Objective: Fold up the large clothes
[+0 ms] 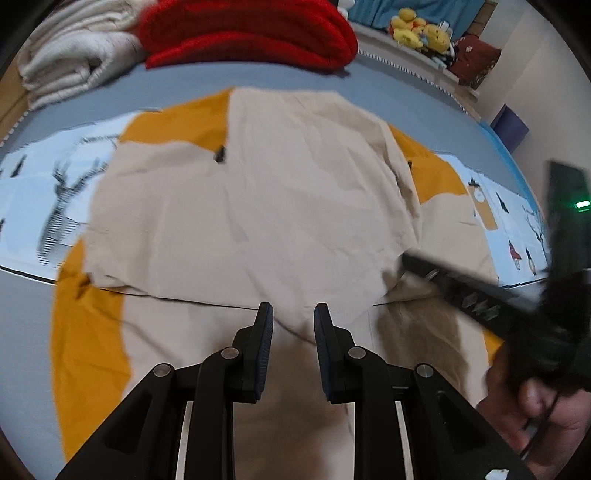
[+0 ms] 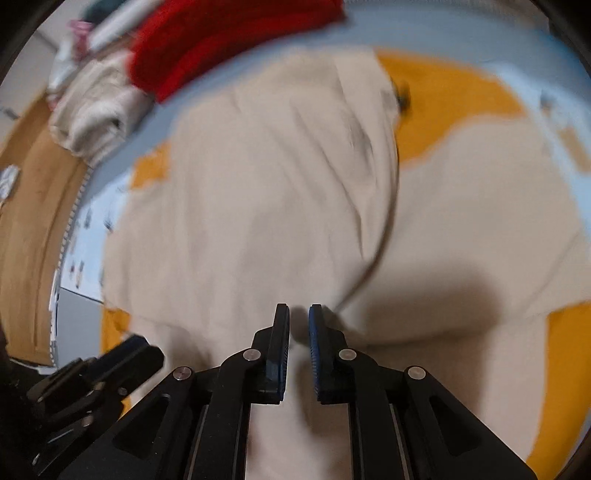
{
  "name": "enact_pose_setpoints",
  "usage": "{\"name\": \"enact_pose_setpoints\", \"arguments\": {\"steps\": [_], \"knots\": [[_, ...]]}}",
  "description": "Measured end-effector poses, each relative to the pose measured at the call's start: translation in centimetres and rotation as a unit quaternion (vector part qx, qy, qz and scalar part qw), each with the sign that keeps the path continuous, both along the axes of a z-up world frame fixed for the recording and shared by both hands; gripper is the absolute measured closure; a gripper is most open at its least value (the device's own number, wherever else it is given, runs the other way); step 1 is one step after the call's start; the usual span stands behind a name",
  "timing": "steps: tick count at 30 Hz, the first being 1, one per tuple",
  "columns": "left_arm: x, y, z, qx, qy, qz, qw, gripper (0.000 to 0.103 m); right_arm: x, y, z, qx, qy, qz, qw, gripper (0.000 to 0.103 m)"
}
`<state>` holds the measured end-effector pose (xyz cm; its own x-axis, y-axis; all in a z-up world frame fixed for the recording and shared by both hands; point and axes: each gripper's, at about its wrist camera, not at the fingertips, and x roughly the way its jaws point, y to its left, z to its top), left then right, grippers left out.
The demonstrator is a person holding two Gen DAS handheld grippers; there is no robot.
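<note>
Left wrist view: a large beige garment point(image 1: 258, 206) lies folded across the centre of the frame on a bed sheet point(image 1: 92, 332) patterned in orange, beige and pale blue. The left gripper point(image 1: 293, 314), lower centre, stands released, its jaws apart with nothing between them. The right gripper point(image 1: 461, 291) enters from the right edge, its tip at the garment's edge. Right wrist view: its jaws stand slightly parted, empty above the cloth. No containers appear; a red blanket point(image 1: 251, 33) and cream bedding point(image 1: 74, 62) lie stacked upper left.
</note>
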<state>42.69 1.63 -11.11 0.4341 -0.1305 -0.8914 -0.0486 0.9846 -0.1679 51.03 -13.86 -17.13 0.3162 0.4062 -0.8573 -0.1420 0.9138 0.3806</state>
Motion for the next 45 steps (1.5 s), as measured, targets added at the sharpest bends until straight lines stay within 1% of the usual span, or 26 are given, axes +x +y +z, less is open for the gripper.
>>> {"name": "enact_pose_setpoints", "arguments": {"steps": [1, 2, 3, 5, 9, 11, 14, 16, 18, 20, 21, 23, 24, 26, 27, 28, 29, 30, 31, 32, 33, 35, 37, 39, 41, 45], "knots": [[-0.3, 0.3, 0.5, 0.002, -0.007, 0.002, 1.0000, 0.083, -0.5, 0.0, 1.8, -0.011, -0.037, 0.000, 0.999, 0.091], [-0.8, 0.6, 1.1, 0.004, -0.014, 0.004, 0.9999, 0.083, -0.9, -0.2, 2.8, -0.014, -0.059, -0.001, 0.998, 0.091], [-1.4, 0.9, 1.8, 0.006, -0.024, 0.008, 0.9997, 0.083, -1.6, -0.4, 4.6, -0.014, -0.093, -0.004, 0.996, 0.091], [-2.2, 1.4, 2.6, 0.004, -0.037, 0.016, 0.9992, 0.083, -2.8, -0.8, 7.3, -0.016, -0.136, -0.010, 0.990, 0.091], [-4.4, 1.8, 4.5, 0.001, -0.060, 0.025, 0.9979, 0.083, -5.4, -1.1, 11.4, -0.030, -0.194, -0.016, 0.980, 0.091], [-5.6, 1.5, 5.6, 0.008, -0.075, 0.019, 0.9970, 0.083, -6.6, -1.4, 13.2, -0.037, -0.217, -0.013, 0.975, 0.091], [-8.1, 1.2, 7.9, 0.028, -0.111, 0.009, 0.9934, 0.087, -8.7, -2.3, 15.5, -0.042, -0.242, -0.014, 0.969, 0.091], [-9.9, 1.3, 9.7, 0.039, -0.130, 0.007, 0.9908, 0.088, -10.8, -3.8, 17.5, -0.034, -0.250, -0.040, 0.967, 0.091], [-11.4, 1.6, 11.1, 0.040, -0.142, 0.000, 0.9890, 0.088, -13.0, -5.2, 19.0, -0.021, -0.249, -0.060, 0.966, 0.091], [-13.9, 2.1, 12.4, 0.059, -0.152, -0.025, 0.9863, 0.088, -15.5, -7.1, 20.4, -0.022, -0.253, -0.068, 0.965, 0.091], [-15.1, 2.4, 12.8, 0.066, -0.156, -0.039, 0.9847, 0.088, -17.2, -8.3, 21.3, -0.034, -0.264, -0.068, 0.962, 0.092], [-17.8, 3.2, 13.1, 0.069, -0.167, -0.080, 0.9803, 0.088, -20.4, -11.1, 22.4, -0.058, -0.284, -0.068, 0.954, 0.092], [-19.5, 3.9, 13.0, 0.073, -0.171, -0.108, 0.9766, 0.088, -21.7, -12.4, 22.5, -0.068, -0.284, -0.067, 0.954, 0.092], [-21.8, 5.7, 12.2, 0.084, -0.166, -0.132, 0.9736, 0.088, -23.7, -15.4, 21.7, -0.082, -0.267, -0.069, 0.958, 0.092], [-22.6, 6.8, 11.7, 0.083, -0.161, -0.129, 0.9750, 0.088, -24.6, -16.9, 20.9, -0.082, -0.254, -0.070, 0.961, 0.091], [-23.3, 8.6, 10.8, 0.070, -0.150, -0.112, 0.9797, 0.088, -25.4, -18.3, 19.9, -0.082, -0.239, -0.069, 0.965, 0.091], [-23.8, 11.4, 9.4, 0.042, -0.133, -0.072, 0.9877, 0.089, -25.7, -19.3, 18.9, -0.085, -0.230, -0.070, 0.967, 0.091], [-24.2, 13.4, 8.0, 0.021, -0.115, -0.037, 0.9924, 0.090, -26.3, -20.9, 17.1, -0.098, -0.211, -0.073, 0.970, 0.091], [-24.2, 14.5, 6.9, 0.018, -0.086, -0.015, 0.9960, 0.093, -26.4, -22.0, 15.5, -0.110, -0.185, -0.077, 0.974, 0.091], [-24.0, 15.9, 5.7, 0.023, -0.047, 0.015, 0.9985, 0.096, -25.8, -23.0, 14.0, -0.111, -0.141, -0.079, 0.981, 0.091], [-24.1, 16.9, 5.3, 0.014, -0.039, 0.033, 0.9986, 0.096, -25.6, -23.8, 13.1, -0.096, -0.117, -0.080, 0.985, 0.091], [-23.9, 18.8, 4.5, -0.029, -0.025, 0.056, 0.9977, 0.096, -25.3, -25.3, 11.3, -0.079, -0.084, -0.086, 0.990, 0.091], [-23.6, 19.3, 3.3, -0.034, 0.002, 0.063, 0.9975, 0.096, -25.5, -26.4, 9.6, -0.091, -0.064, -0.078, 0.991, 0.091], [-23.3, 19.4, 1.7, -0.037, 0.039, 0.065, 0.9964, 0.096, -25.4, -27.1, 8.0, -0.102, -0.031, -0.065, 0.992, 0.091], [-23.2, 19.5, 0.3, -0.042, 0.071, 0.070, 0.9941, 0.096, -25.4, -27.8, 6.5, -0.086, 0.000, -0.062, 0.994, 0.091], [-23.9, 20.5, -1.6, -0.041, 0.107, 0.093, 0.9890, 0.090, -25.6, -28.5, 3.4, -0.077, 0.064, -0.042, 0.994, 0.091]]}}
